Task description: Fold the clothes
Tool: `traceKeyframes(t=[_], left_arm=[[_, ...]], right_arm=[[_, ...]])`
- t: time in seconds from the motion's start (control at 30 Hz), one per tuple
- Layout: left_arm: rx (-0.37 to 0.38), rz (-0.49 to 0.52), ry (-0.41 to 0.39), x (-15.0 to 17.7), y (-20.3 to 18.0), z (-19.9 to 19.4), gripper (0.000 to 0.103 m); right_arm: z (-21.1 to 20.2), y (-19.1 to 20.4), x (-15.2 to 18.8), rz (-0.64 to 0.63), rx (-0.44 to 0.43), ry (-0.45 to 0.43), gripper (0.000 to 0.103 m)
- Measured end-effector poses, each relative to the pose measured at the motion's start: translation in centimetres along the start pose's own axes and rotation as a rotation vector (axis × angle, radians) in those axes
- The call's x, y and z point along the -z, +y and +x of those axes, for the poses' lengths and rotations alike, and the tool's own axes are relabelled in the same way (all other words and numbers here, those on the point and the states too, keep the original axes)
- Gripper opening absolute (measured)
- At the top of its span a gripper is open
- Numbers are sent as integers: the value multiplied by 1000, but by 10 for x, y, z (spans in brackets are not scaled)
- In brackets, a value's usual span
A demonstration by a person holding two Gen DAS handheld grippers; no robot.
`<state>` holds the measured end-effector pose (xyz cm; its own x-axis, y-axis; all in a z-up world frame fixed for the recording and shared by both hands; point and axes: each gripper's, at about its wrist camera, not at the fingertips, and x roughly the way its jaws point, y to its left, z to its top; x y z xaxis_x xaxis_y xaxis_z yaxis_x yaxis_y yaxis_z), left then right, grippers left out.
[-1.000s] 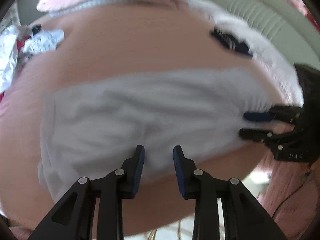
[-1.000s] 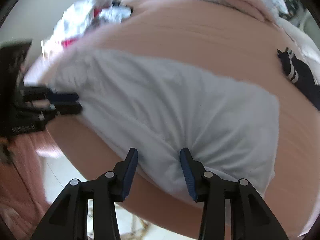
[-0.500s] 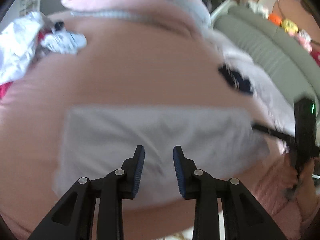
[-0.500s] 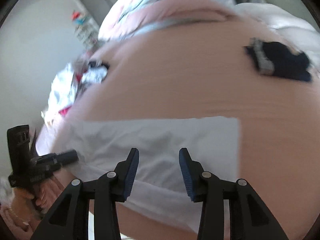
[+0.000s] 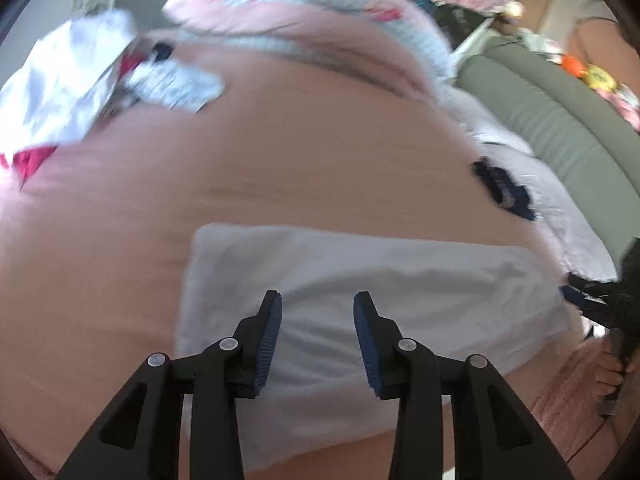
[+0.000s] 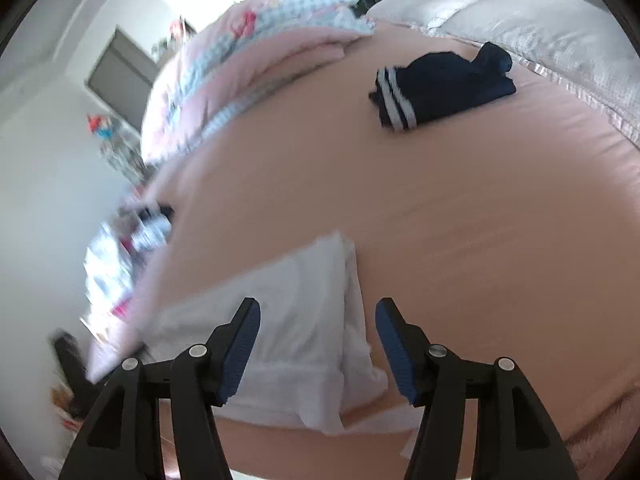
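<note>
A white garment (image 5: 360,280) lies folded into a flat band on the pink bed sheet (image 5: 280,160). My left gripper (image 5: 318,340) hovers over its near edge. Its jaws are opening, and the cloth lies flat under them, unpinched. At the right edge of the left wrist view my right gripper (image 5: 576,300) is at the garment's right end. In the right wrist view the garment (image 6: 296,312) shows its folded right edge between the spread fingers of the right gripper (image 6: 318,352). Those jaws are opening too and no pad presses the cloth. The left gripper (image 6: 68,356) is a dark blur at lower left.
A folded navy garment with white stripes (image 6: 436,84) lies farther up the bed. A heap of unfolded clothes (image 5: 72,76) sits at the far left. A pink and blue quilt (image 5: 320,8) lies at the head, a white blanket (image 6: 520,12) and a grey padded edge (image 5: 560,120) to the right.
The white garment went from a wide, puckered sheet pinched in both grippers to a flat, narrower band. Both jaws have widened. The right view has rolled and swung towards the garment's right end.
</note>
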<state>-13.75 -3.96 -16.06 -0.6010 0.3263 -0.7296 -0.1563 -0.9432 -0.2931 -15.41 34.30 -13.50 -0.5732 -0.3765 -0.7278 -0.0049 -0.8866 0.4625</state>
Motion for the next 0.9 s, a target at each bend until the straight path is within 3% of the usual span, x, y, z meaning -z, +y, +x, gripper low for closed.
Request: traceKeyframes(t=[0.1, 0.17, 0.23, 0.33, 0.43, 0.5, 0.57, 0.6, 0.67, 0.7, 0.8, 0.9], left_arm=[[53, 50, -8, 7, -17, 0, 34], [48, 96, 23, 15, -31, 11, 34], [15, 146, 55, 20, -46, 23, 34], [-85, 209, 100, 25, -55, 37, 34], [-135, 214, 97, 23, -50, 25, 34], [-200, 199, 69, 19, -43, 12, 34], [-251, 167, 31, 15, -34, 0, 34], [-214, 151, 19, 13, -32, -3, 34], [-128, 128, -1, 11, -34, -6, 34], [-81, 131, -5, 11, -42, -3, 35], [12, 176, 31, 19, -73, 14, 38], [-14, 231, 104, 30, -90, 39, 38]], right_arm=[[6, 23, 3, -117, 81, 2, 60], [8, 52, 10, -272, 129, -24, 60], [23, 76, 23, -396, 176, -3, 60], [47, 90, 40, -489, 349, 46, 60], [45, 83, 34, -483, 430, 46, 59], [29, 60, 21, -352, 448, 15, 59], [13, 41, 10, -240, 435, -31, 59], [0, 38, 7, -193, 366, -90, 59], [-6, 57, 12, -254, 298, -152, 59], [-3, 79, 21, -359, 286, -162, 59], [23, 118, 49, -495, 222, -70, 59], [58, 134, 66, -526, 199, 77, 59]])
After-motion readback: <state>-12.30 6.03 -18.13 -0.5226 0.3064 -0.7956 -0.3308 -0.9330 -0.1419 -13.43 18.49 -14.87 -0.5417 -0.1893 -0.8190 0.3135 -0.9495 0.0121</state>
